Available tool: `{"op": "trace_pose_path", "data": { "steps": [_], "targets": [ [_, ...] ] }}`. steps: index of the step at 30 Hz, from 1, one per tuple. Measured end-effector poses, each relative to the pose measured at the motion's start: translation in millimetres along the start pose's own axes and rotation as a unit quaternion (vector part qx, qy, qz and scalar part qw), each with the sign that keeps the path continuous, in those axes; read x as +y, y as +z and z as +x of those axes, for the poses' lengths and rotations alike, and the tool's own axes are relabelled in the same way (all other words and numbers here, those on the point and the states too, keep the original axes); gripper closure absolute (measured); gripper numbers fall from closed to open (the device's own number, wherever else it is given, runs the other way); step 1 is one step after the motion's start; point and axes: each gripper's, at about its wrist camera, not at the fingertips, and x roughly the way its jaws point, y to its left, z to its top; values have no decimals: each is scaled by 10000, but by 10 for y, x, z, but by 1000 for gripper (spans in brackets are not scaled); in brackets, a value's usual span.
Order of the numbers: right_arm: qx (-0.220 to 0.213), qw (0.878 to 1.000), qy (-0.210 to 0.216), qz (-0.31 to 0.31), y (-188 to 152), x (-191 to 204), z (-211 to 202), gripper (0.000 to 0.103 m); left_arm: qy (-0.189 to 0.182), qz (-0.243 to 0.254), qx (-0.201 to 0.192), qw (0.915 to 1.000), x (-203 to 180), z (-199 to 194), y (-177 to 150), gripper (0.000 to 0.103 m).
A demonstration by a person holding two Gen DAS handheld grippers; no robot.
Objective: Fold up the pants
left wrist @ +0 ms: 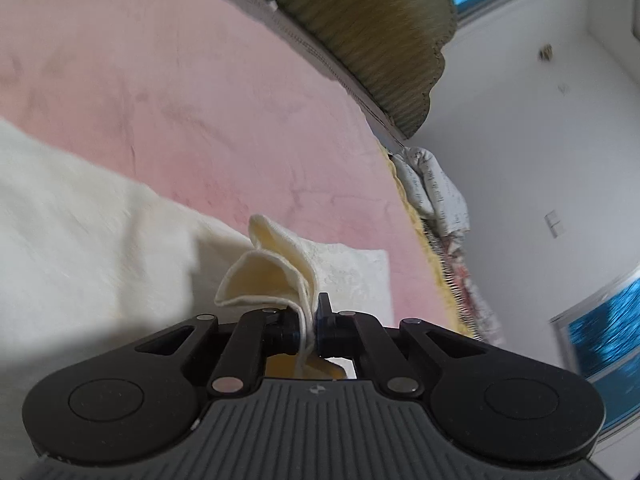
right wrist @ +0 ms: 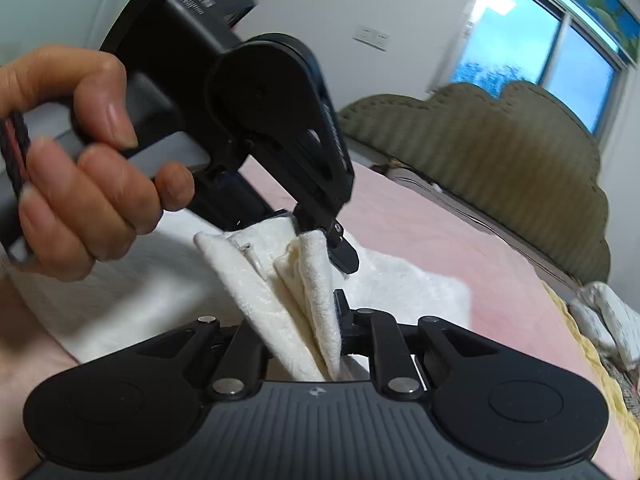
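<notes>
The cream-white pants (left wrist: pixel 80 216) lie on the pink bed sheet (left wrist: pixel 180 92). My left gripper (left wrist: pixel 308 324) is shut on a folded hem of the pants, which sticks up between its fingers. In the right wrist view my right gripper (right wrist: pixel 320 332) is shut on another bunched edge of the pants (right wrist: pixel 280 312), lifted off the bed. The left gripper (right wrist: pixel 320 236), held by a hand (right wrist: pixel 80 168), pinches the same cloth just above and ahead of the right one. The rest of the pants (right wrist: pixel 400 288) lies flat beneath.
An olive padded headboard (right wrist: pixel 500 160) runs along the far side of the bed. Crumpled printed bedding (left wrist: pixel 432 188) and a yellow blanket edge (right wrist: pixel 592 360) hang at the bed's right edge. White walls and windows (right wrist: pixel 520 40) stand behind.
</notes>
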Motion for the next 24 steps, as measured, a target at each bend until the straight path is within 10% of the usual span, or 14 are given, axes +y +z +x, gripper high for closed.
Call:
{"op": "trace_pose_path", "data": {
  "steps": [8,18,24],
  "targets": [
    [-231,9972,676,-218,220,350,69,89,1101,1114,-607,9858,15,-620,-117,98],
    [-279,9883,1405,-525,543,822,336,88,1977,1456,-774,9663,328,-1089,-61,94],
    [191,9811,1825,-621,535,774,360,86,2095,1186,-590,9688,566,-987,-119,89]
  ]
}}
